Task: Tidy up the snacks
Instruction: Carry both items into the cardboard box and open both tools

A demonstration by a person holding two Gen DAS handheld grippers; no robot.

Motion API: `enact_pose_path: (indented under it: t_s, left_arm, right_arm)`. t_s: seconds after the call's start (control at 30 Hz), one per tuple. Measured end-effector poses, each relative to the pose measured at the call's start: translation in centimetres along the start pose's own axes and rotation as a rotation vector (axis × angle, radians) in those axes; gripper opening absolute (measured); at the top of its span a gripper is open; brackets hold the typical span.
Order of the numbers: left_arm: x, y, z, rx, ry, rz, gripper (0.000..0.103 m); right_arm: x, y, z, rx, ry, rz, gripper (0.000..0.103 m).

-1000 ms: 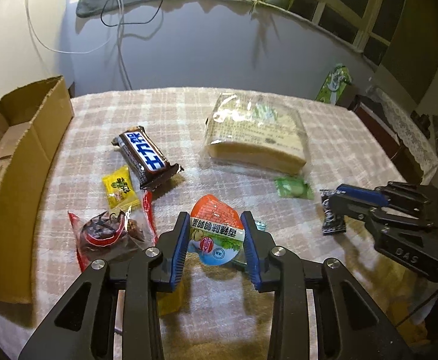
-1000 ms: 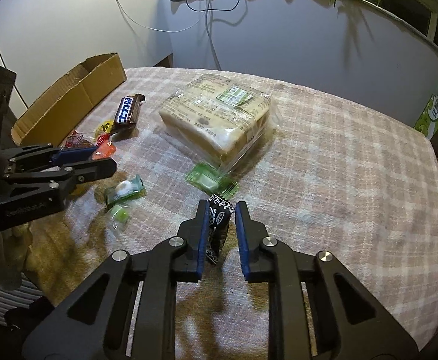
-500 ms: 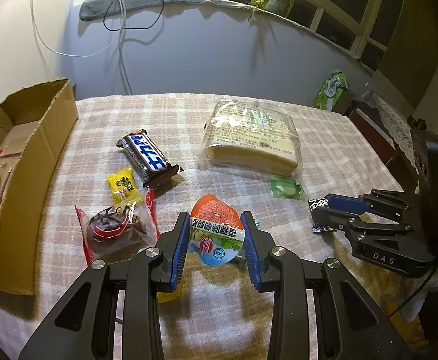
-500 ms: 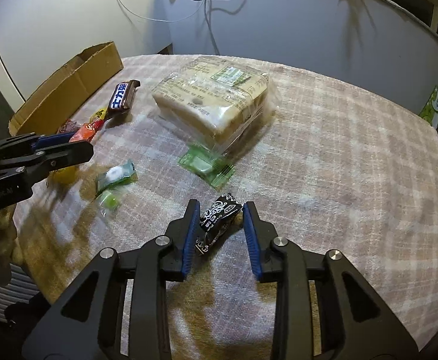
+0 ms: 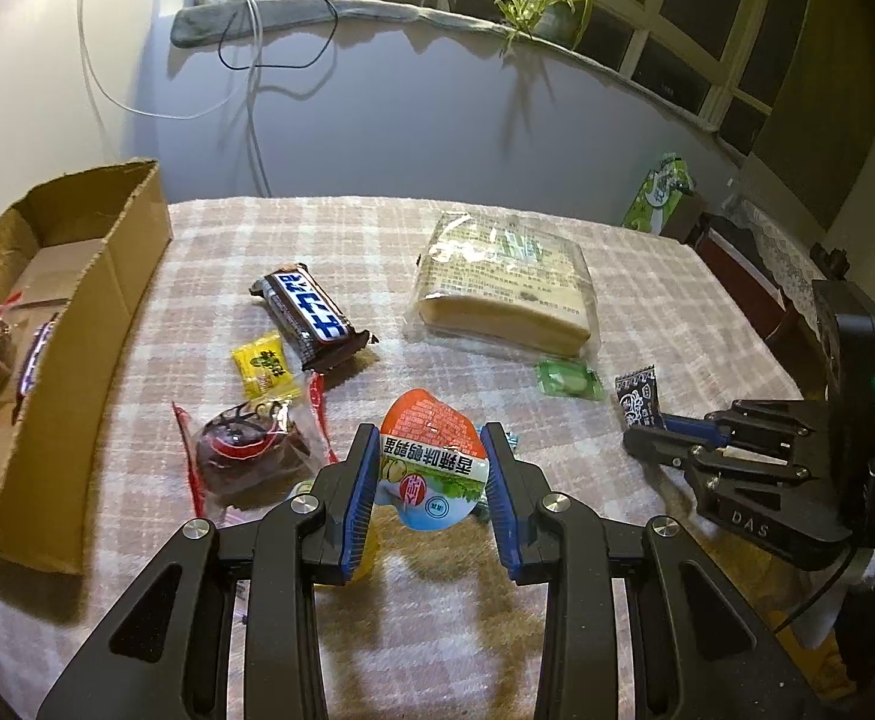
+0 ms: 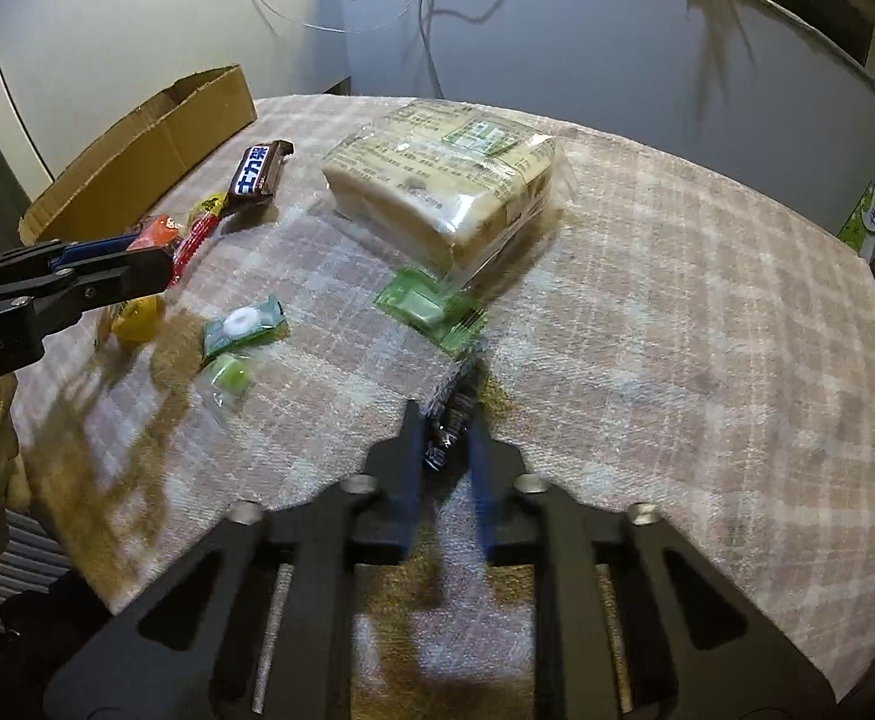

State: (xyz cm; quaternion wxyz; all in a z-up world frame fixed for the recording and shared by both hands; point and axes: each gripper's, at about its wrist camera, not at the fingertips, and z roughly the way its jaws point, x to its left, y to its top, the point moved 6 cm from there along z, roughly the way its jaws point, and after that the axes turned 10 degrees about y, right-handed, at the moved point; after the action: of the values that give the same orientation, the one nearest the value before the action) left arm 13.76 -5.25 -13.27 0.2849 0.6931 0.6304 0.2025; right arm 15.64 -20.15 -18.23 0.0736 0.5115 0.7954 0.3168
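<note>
Right gripper (image 6: 446, 441) just closed, pinching dark packet (image 6: 452, 414)

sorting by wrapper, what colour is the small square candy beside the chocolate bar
Yellow candy, clearest in the left wrist view.

We were in a home: a table (image 5: 647, 276) under a checked cloth filled the middle of the frame, a potted plant (image 5: 542, 3) stood on the window ledge (image 5: 377, 9) at the upper right, cables (image 5: 245, 60) trailed down the wall at the upper left, and a lace-covered cabinet (image 5: 779, 252) sat at the right edge
</note>
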Motion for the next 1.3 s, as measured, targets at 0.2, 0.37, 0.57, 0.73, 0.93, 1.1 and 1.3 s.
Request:
enact_pose_path:
  t_s: [0.2,0.37,0.57,0.73,0.93,1.1,1.3]
  left_arm:
    - [0.9,0.1,-1.1,-0.024,-0.001,-0.02,0.033]
    - [2.3,0.6,-2.5,-0.054,0.006,-0.045,0.033]
    - [4.9,1.4,-3.9,-0.092,0.038,-0.076,0.033]
    - [7.9,1.6,-4.9,-0.114,0.075,-0.12,0.033]
    - [11.9,1.5,-5.9,-0.132,0.128,-0.183,0.033]
    - [14.7,1.2,-6.5,-0.139,0.165,-0.226,0.033]
    - [17.4,1.0,-6.7,-0.14,0.197,-0.266,0.033]
  right_arm:
    - [0.2,0.6,-1.0,-0.024,0.002,0.006,0.011]
    - [1.8,2.2,-2.2,-0.06,0.023,-0.021,0.011]
    - [4.8,5.1,-2.5,-0.088,0.061,-0.082,0.011]
    - [7.2,7.6,-1.8,-0.106,0.101,-0.126,0.011]
    - [11.2,11.5,-0.1,-0.115,0.148,-0.2,0.011]
    - [14.8,14.0,1.7,-0.107,0.176,-0.262,0.011]
    - [18.2,16.3,3.9,-0.093,0.211,-0.306,0.011]
